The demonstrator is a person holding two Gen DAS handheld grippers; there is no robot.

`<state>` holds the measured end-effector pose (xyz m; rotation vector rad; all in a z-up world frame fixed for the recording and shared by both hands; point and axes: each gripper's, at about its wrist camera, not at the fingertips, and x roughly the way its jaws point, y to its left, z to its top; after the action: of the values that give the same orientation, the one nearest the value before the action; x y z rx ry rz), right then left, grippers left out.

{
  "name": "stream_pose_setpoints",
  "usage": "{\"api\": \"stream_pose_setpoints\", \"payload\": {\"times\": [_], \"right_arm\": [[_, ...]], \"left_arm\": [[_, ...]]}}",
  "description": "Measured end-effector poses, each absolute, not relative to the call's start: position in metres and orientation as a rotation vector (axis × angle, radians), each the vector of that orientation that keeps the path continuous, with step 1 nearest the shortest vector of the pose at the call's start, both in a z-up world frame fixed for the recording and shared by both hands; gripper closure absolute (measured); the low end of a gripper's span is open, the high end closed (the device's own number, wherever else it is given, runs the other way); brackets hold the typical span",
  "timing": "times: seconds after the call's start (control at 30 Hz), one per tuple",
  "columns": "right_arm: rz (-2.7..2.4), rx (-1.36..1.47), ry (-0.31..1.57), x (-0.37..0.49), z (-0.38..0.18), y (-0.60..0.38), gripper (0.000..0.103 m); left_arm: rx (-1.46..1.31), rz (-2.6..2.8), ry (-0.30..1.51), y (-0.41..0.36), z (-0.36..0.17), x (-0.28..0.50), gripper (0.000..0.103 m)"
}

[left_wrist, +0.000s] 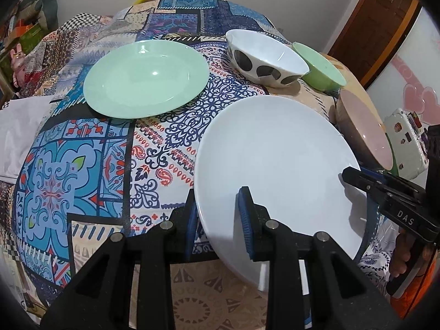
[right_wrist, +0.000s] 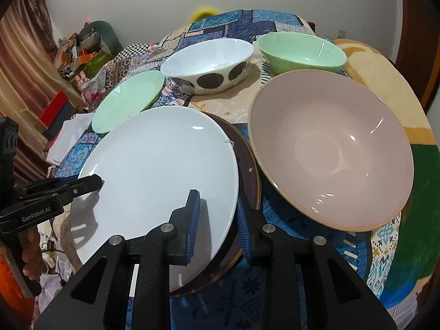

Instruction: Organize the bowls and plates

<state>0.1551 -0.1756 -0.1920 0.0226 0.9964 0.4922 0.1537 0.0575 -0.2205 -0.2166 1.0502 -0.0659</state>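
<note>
On patterned cloth point(left_wrist: 82, 148), left to right: green plate point(left_wrist: 145, 78); left gripper point(left_wrist: 217, 217) clamped on white plate point(left_wrist: 275, 159) rim; right gripper point(right_wrist: 217, 220) clamped on opposite rim; dark plate point(right_wrist: 247, 165) beneath, mostly hidden; spotted bowl point(right_wrist: 209, 63), green bowl point(right_wrist: 299, 52) behind; pink bowl point(right_wrist: 330, 151) rightmost.

White plate point(left_wrist: 275, 159) apparently between left tongs point(left_wrist: 218, 220)
</note>
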Motion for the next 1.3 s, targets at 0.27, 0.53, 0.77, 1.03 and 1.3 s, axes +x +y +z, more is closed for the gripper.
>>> {"api": "stream_pose_setpoints", "payload": {"times": [0.27,0.53,0.77,1.03,1.3], "right_arm": [[0.482,0.003,0.987,0.155,-0.191,-0.176,0.078],[0.484,-0.004,0.988,0.154,-0.189,-0.179,0.078],[0.48,-0.012,0.985,0.153,-0.186,-0.181,0.077],[0.46,-0.043,0.956,0.149,-0.179,-0.183,0.076],[0.489,-0.05,0.886,0.15,-0.155,-0.169,0.075]], "left_arm": [[-0.21,-0.059,1.049,0.056,-0.223,0.161,0.073],[-0.201,-0.066,1.056,0.052,-0.224,0.162,0.073],[-0.195,-0.077,1.064,0.048,-0.226,0.161,0.072],[-0.175,-0.086,1.054,0.046,-0.222,0.153,0.072],[-0.138,-0.037,0.942,0.066,-0.184,0.138,0.06]]}}
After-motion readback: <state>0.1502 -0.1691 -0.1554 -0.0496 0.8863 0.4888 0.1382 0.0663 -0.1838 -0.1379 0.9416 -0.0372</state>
